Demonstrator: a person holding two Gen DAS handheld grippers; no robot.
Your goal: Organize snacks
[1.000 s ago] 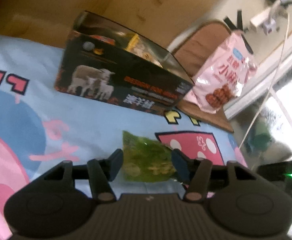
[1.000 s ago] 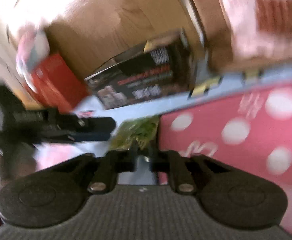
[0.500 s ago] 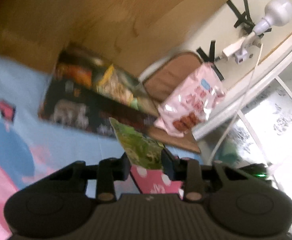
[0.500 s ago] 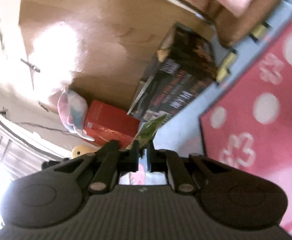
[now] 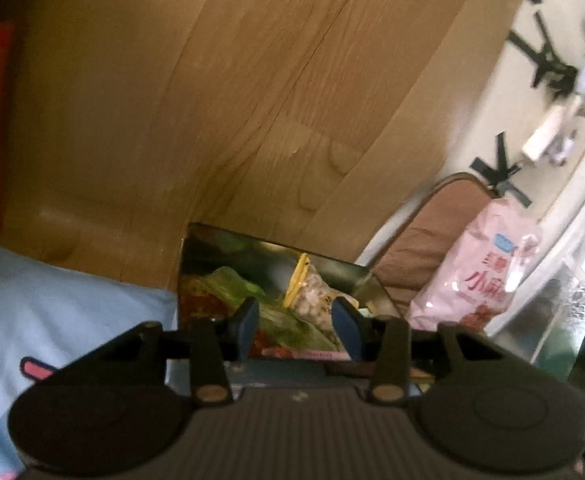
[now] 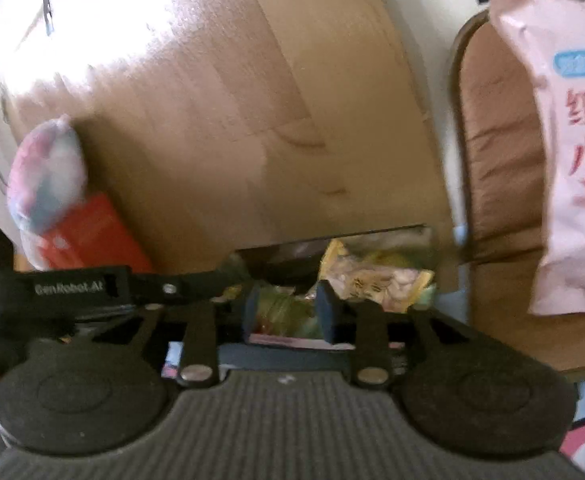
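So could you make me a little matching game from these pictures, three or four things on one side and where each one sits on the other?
Things:
1. pink snack bag
2. dark box
3. red box
4. green packet

Places:
A. inside the dark box
B. against the wooden board, open top
C. leaning on the brown cushion
D. far left, under a pastel soft toy

Pairs: 1-C, 2-B, 3-D, 4-A

The open snack box was black, holding green, yellow and red packets. A pale pink bag carried red characters and a blue label. The bedsheet was light blue.
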